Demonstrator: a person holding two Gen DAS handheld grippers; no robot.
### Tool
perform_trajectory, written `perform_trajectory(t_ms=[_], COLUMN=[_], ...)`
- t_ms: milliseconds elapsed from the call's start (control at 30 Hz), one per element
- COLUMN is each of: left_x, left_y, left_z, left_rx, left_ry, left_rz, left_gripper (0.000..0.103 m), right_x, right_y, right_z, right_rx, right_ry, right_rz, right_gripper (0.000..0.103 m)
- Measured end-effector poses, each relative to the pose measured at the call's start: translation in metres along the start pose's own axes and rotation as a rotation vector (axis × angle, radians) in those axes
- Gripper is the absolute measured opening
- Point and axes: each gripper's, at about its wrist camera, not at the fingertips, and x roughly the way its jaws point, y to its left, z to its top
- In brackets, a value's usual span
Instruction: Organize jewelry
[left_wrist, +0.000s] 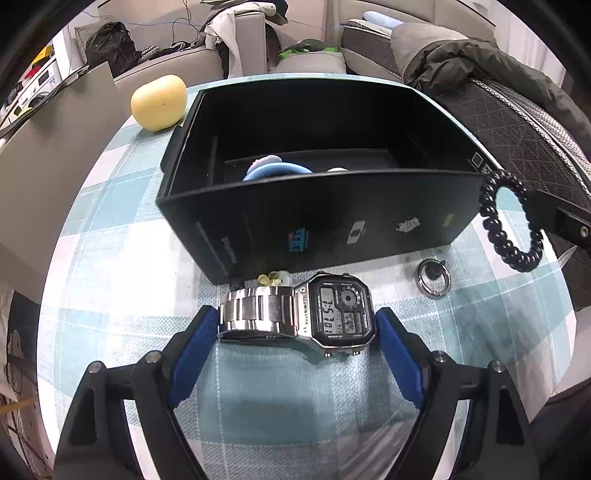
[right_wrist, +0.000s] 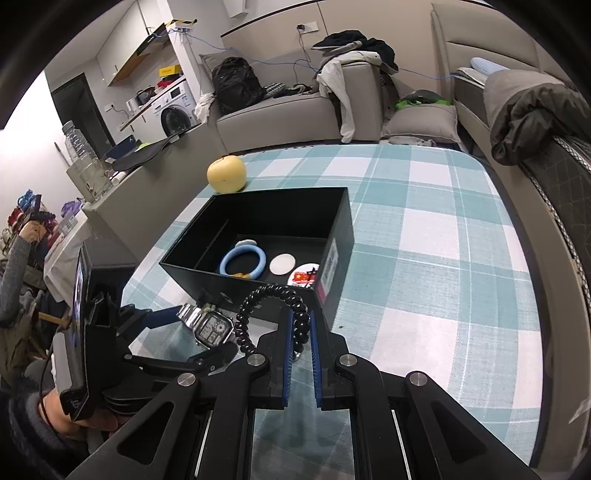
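A silver digital watch (left_wrist: 303, 315) lies on the checked tablecloth in front of an open black box (left_wrist: 317, 218). My left gripper (left_wrist: 295, 325) is open, its blue pads either side of the watch. My right gripper (right_wrist: 301, 328) is shut on a black beaded bracelet (right_wrist: 273, 314), held above the cloth near the box's near corner (right_wrist: 317, 291); the bracelet also shows in the left wrist view (left_wrist: 509, 221). The watch also shows in the right wrist view (right_wrist: 208, 326). Inside the box lie a blue ring bracelet (right_wrist: 243, 262), a white disc (right_wrist: 282, 264) and a red-white badge (right_wrist: 303, 277).
A metal ring (left_wrist: 433, 281) and a small pale flower piece (left_wrist: 271, 278) lie on the cloth by the box. A yellow apple (right_wrist: 226, 173) sits behind the box. A grey sofa with clothes (right_wrist: 295, 96) stands beyond the table.
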Motion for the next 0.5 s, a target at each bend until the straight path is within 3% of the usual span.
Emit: perform_trajectory(t_ms=[167, 333, 500], left_x=[-0.011, -0.032, -0.038], left_y=[0.01, 0.014, 0.018], left_z=[-0.007, -0.011, -0.012], left_rx=[-0.009, 0.023, 0.03], left_ry=[-0.023, -0.084, -0.107], left_rz=[-0.027, -0.036, -0.056], left_gripper=[0.079, 0.059, 0.049], right_x=[0.003, 0.006, 0.007], right_y=[0.008, 0.016, 0.021], right_z=[0.002, 0.004, 0.005], right_rx=[-0.015, -0.029, -0.037], right_ry=[0.001, 0.0, -0.001], right_rz=[0.009, 0.016, 0.018], right_gripper=[0.008, 0.008, 0.008])
